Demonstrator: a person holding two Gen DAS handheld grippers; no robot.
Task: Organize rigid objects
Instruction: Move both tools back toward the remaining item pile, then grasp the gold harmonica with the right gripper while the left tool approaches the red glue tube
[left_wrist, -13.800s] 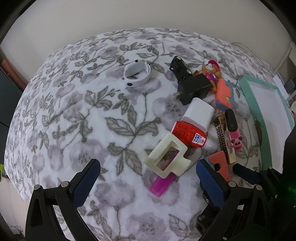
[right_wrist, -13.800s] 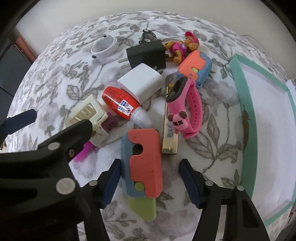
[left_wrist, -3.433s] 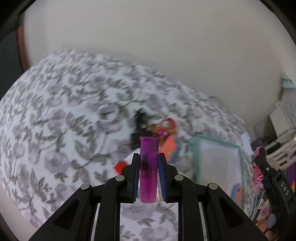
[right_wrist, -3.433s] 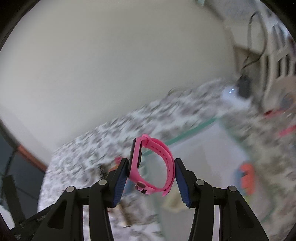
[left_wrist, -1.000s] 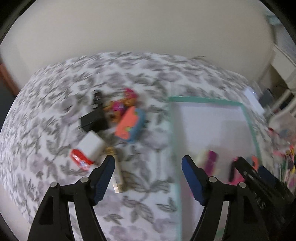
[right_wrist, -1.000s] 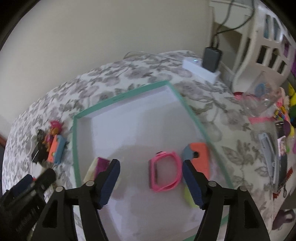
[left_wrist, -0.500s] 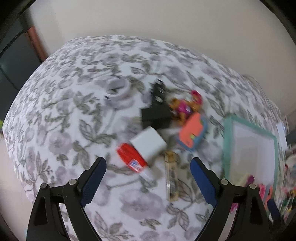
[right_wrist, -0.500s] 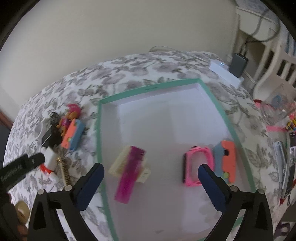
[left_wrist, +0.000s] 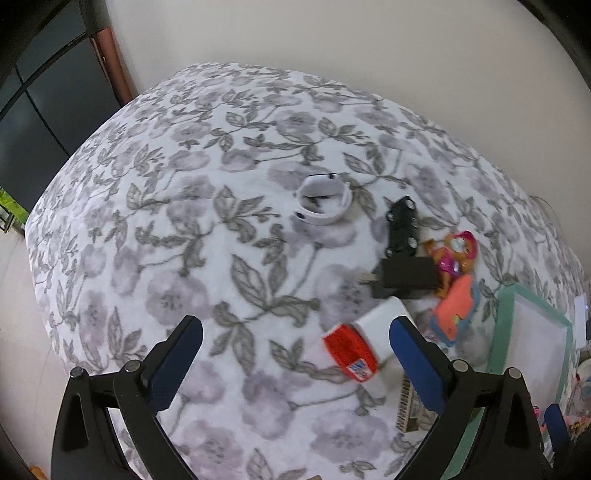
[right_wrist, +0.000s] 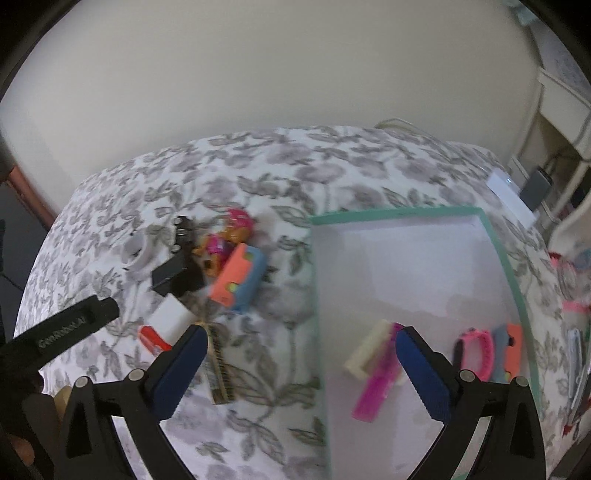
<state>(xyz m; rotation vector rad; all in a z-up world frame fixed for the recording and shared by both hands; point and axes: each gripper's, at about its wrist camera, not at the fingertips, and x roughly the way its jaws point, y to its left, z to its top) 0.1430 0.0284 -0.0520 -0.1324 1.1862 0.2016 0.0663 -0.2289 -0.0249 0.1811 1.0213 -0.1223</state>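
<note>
Both grippers are open and empty. My left gripper (left_wrist: 295, 354) hovers above the floral cloth, near the red glue bottle (left_wrist: 351, 356), white charger (left_wrist: 376, 321), black charger (left_wrist: 404, 282), black clip (left_wrist: 402, 225), toy figure (left_wrist: 454, 258), orange-blue block (left_wrist: 456, 312), gold bar (left_wrist: 408, 402) and white ring (left_wrist: 323, 203). My right gripper (right_wrist: 295, 363) hovers over the left rim of the green-edged white tray (right_wrist: 491, 236). The tray holds a purple lighter (right_wrist: 376, 384), cream holder (right_wrist: 365, 349), pink watch (right_wrist: 478, 349) and orange-blue cutter (right_wrist: 509, 350).
The loose pile also shows in the right wrist view: orange-blue block (right_wrist: 240, 277), black charger (right_wrist: 175, 275), toy figure (right_wrist: 229, 236), gold bar (right_wrist: 219, 363). A white shelf with cables (right_wrist: 546, 155) stands beyond the bed's right side. A dark cabinet (left_wrist: 44, 110) is at far left.
Both grippers have swung left, away from the tray toward the loose pile. The lighter and the pink watch, held earlier, now lie in the tray.
</note>
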